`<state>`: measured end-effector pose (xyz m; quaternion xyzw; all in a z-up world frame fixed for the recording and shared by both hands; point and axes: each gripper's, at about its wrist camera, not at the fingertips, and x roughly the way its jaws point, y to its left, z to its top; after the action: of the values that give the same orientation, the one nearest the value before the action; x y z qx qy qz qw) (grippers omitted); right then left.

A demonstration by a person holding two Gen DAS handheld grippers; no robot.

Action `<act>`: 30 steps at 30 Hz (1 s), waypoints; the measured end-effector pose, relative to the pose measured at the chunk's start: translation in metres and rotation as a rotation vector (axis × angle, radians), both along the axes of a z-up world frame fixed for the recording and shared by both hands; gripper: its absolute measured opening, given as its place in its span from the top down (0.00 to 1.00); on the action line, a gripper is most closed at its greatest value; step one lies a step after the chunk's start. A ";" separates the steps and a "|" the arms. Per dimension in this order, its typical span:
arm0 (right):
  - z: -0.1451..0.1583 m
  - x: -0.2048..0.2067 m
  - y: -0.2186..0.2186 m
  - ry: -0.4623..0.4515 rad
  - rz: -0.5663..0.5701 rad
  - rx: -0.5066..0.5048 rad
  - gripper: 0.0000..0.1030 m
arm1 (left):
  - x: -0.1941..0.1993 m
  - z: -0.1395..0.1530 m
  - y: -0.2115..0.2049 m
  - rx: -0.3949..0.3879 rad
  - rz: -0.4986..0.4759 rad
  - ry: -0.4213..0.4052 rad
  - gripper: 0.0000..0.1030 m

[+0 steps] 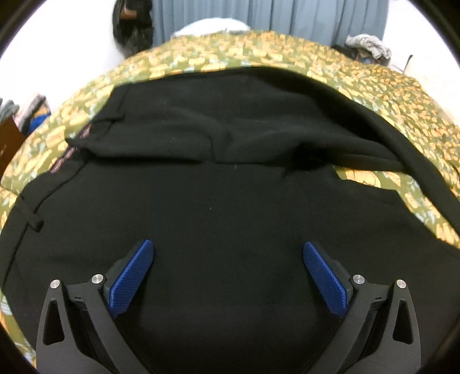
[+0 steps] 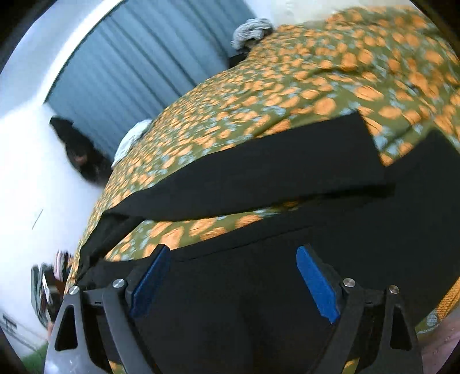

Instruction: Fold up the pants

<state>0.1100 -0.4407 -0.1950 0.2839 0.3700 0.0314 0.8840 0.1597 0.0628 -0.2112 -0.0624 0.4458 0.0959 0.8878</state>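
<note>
Both empty: left hand-held gripper [image 1: 228,248] and right hand-held gripper [image 2: 233,253] hover spread wide over the black pants [image 1: 201,207] filling each frame's lower half on the floral bedspread [image 1: 258,51]; best to pinch hem and waistband edges, not mid-fabric, then fold leg onto leg.

A bed [image 1: 258,51] fills most of the room, covered by an olive spread with orange and pale blue blotches. Behind it hangs a pleated grey-blue curtain [image 1: 287,17], flanked by white walls [image 1: 72,43]. A grey crumpled cloth [image 1: 368,44] sits at the far corner, and something dark [image 1: 132,28] hangs beside the curtain.
</note>
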 end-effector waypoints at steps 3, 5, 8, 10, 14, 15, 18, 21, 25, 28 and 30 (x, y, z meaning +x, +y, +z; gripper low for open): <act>-0.003 0.006 -0.014 -0.030 -0.021 0.048 0.14 | 0.001 -0.001 -0.006 0.055 0.002 -0.007 0.00; -0.007 0.013 -0.025 -0.030 -0.045 0.064 0.14 | -0.001 -0.001 -0.006 0.051 0.003 -0.017 0.00; -0.017 0.022 -0.049 -0.018 -0.137 0.109 0.14 | -0.001 -0.002 -0.004 0.044 0.003 -0.026 0.00; -0.016 0.022 -0.061 -0.045 -0.188 0.131 0.14 | -0.002 -0.003 -0.006 0.051 0.004 -0.027 0.00; -0.017 0.030 -0.074 -0.046 -0.240 0.159 0.15 | -0.003 -0.005 -0.009 0.059 0.006 -0.034 0.00; -0.020 0.033 -0.076 -0.023 -0.251 0.148 0.21 | -0.003 -0.005 -0.009 0.062 0.007 -0.036 0.00; -0.027 0.039 -0.083 0.015 -0.299 0.164 0.38 | -0.004 -0.005 -0.011 0.073 0.008 -0.037 0.00; -0.034 0.041 -0.095 0.041 -0.339 0.217 0.70 | -0.003 -0.005 -0.010 0.074 0.011 -0.033 0.00; -0.024 0.037 -0.098 0.038 -0.306 0.245 0.93 | 0.007 0.005 -0.009 0.057 0.005 0.083 0.01; 0.006 0.032 -0.088 -0.012 -0.224 0.193 0.93 | 0.015 0.026 -0.004 -0.083 -0.035 0.120 0.01; 0.031 0.030 -0.080 -0.046 -0.158 0.145 0.93 | 0.024 0.046 0.001 -0.166 -0.042 0.076 0.01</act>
<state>0.1397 -0.5206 -0.1645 0.3747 0.3227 -0.0054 0.8692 0.1833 0.0638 -0.1655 -0.1228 0.4869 0.0421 0.8638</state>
